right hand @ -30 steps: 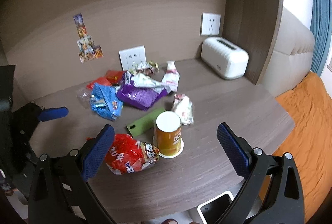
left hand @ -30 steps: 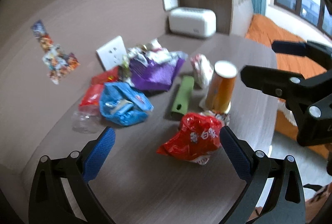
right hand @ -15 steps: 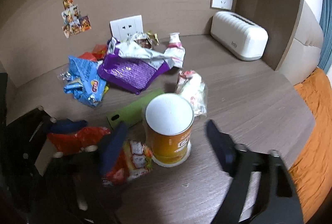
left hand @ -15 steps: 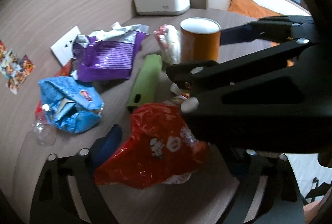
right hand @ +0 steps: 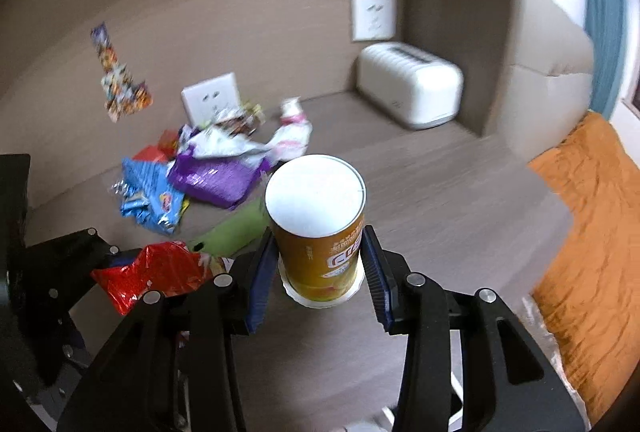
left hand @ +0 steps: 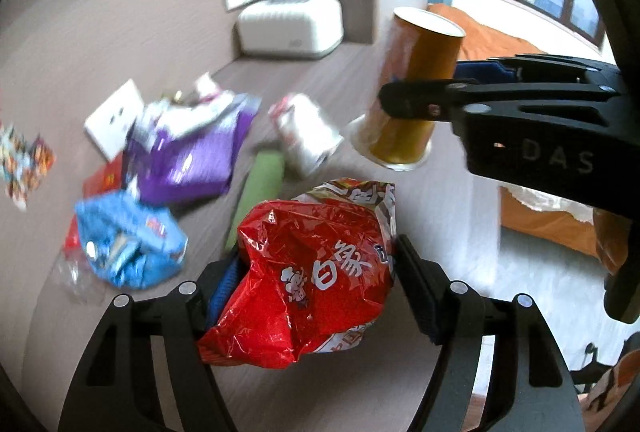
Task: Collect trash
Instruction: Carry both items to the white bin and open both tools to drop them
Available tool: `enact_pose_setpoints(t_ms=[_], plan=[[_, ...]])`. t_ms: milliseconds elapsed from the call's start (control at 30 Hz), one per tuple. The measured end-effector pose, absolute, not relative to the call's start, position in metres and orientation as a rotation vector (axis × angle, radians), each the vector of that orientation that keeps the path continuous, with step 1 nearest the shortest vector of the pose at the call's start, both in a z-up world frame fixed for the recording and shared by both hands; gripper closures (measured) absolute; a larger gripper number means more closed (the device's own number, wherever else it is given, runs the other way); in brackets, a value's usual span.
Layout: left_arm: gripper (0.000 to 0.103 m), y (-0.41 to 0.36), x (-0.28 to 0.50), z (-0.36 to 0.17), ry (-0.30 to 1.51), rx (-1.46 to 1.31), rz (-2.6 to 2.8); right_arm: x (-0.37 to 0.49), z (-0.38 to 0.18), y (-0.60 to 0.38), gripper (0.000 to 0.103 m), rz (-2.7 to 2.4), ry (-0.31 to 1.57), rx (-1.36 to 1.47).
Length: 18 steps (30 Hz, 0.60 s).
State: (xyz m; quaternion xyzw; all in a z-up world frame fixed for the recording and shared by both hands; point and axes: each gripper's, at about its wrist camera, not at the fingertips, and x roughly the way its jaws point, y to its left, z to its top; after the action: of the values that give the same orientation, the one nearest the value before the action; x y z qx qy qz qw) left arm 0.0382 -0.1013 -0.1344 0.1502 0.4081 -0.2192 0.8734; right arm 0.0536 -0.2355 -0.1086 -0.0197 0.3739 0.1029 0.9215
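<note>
We see the left gripper (left hand: 316,272) closing, clenched on the red bag (left hand: 308,272) — right gripper (right hand: 316,268) closing, clamped round the orange can (right hand: 320,228), other wrappers farther left.

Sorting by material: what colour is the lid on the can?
White, on the orange can; the right wrist view shows it best.

Far wrappers (left hand: 188,148) motion-blurred (print unreadable), red bag (left hand: 316,272) hiding left tool's (left hand: 316,268) pads, wall stickers (right hand: 120,80) indistinct

Both jaws had just been closing: the left gripper (left hand: 316,272) was clamped on a crumpled red foil snack bag (left hand: 308,272), the right gripper (right hand: 320,264) on an orange cylindrical can (right hand: 320,232).
</note>
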Motion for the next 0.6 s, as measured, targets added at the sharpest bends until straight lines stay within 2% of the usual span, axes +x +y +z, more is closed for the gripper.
enact_pose_setpoints(t_ms=[167, 300, 467, 600], plan=[[0.033, -0.156, 0.034, -0.117, 0.805, 0.381, -0.561, 0.024, -0.095, -0.296, 0.059, 0.063, 0.748, -0.018], [0.033, -0.208, 0.026, -0.123, 0.812, 0.432, -0.667, -0.001, -0.102, -0.344, 0.059, -0.055, 0.777, 0.018], [0.033, -0.278, 0.008, -0.149, 0.855, 0.497, -0.826, -0.035, -0.13, -0.407, 0.059, -0.204, 0.846, 0.108], [0.033, -0.334, -0.009, -0.186, 0.905, 0.544, -0.94, -0.058, -0.172, -0.452, 0.059, -0.294, 0.921, 0.202]])
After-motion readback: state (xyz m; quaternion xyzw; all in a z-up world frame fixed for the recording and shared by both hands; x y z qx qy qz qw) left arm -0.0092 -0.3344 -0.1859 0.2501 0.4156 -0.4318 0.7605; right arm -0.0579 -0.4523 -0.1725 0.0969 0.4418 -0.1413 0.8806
